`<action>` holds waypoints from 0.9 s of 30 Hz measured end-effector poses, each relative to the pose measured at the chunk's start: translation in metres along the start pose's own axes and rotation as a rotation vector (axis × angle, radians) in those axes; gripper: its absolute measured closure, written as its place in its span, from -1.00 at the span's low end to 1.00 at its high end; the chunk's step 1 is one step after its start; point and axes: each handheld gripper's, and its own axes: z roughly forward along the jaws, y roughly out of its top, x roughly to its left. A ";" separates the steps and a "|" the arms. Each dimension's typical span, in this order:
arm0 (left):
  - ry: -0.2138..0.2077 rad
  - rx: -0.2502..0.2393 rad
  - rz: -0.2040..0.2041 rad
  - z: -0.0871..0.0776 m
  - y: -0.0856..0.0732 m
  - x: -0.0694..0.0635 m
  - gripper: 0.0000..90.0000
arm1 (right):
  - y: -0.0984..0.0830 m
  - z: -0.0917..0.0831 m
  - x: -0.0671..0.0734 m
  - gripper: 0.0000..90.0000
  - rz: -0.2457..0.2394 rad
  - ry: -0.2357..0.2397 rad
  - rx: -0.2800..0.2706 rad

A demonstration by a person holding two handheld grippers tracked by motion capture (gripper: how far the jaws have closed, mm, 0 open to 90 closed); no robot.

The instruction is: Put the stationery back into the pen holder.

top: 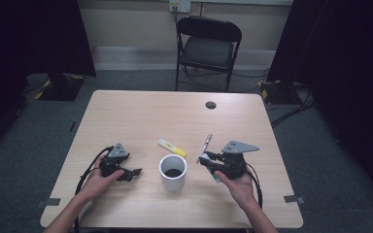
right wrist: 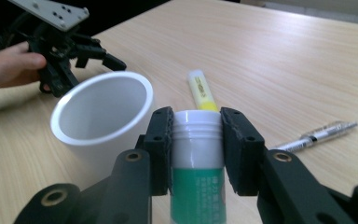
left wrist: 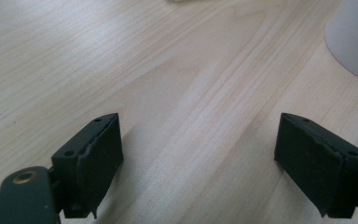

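My right gripper (right wrist: 196,122) is shut on a white-capped tube with a green label (right wrist: 197,186), held just above the table. In the high view the right gripper (top: 205,158) hangs right of a white cup (top: 173,173), with the tube's white end (top: 203,159) facing the cup. The cup (right wrist: 101,116) stands upright with its mouth open, left of the jaws. My left gripper (left wrist: 198,135) is open with nothing between its jaws, low over bare wood. It rests (top: 133,173) left of the cup.
A yellow highlighter (top: 171,147) lies behind the cup (right wrist: 201,91). A silver pen (top: 207,142) lies beyond the right gripper (right wrist: 317,135). The cup's wall (left wrist: 354,37) is at the upper right of the left jaws. A folding chair (top: 208,46) stands past the table's far edge.
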 end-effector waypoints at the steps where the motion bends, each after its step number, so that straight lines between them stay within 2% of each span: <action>1: 0.000 0.000 -0.001 0.000 0.000 0.000 -0.68 | 0.003 -0.001 0.002 0.46 -0.008 0.006 -0.011; 10: 0.002 0.001 0.002 0.000 0.000 0.000 -0.68 | 0.018 -0.005 0.009 0.46 -0.025 0.033 -0.053; 16: 0.006 0.002 0.004 0.000 0.000 0.000 -0.68 | 0.035 -0.004 0.015 0.46 -0.040 0.057 -0.090; 21: 0.006 0.001 0.002 0.000 0.000 0.000 -0.68 | 0.050 0.004 0.022 0.46 -0.065 0.084 -0.112; 22: 0.005 0.002 0.003 0.000 0.000 0.000 -0.68 | 0.056 0.008 0.027 0.46 -0.078 0.102 -0.118; 27: 0.007 0.001 0.004 0.000 0.000 0.000 -0.68 | 0.063 0.020 0.034 0.46 -0.083 0.132 -0.124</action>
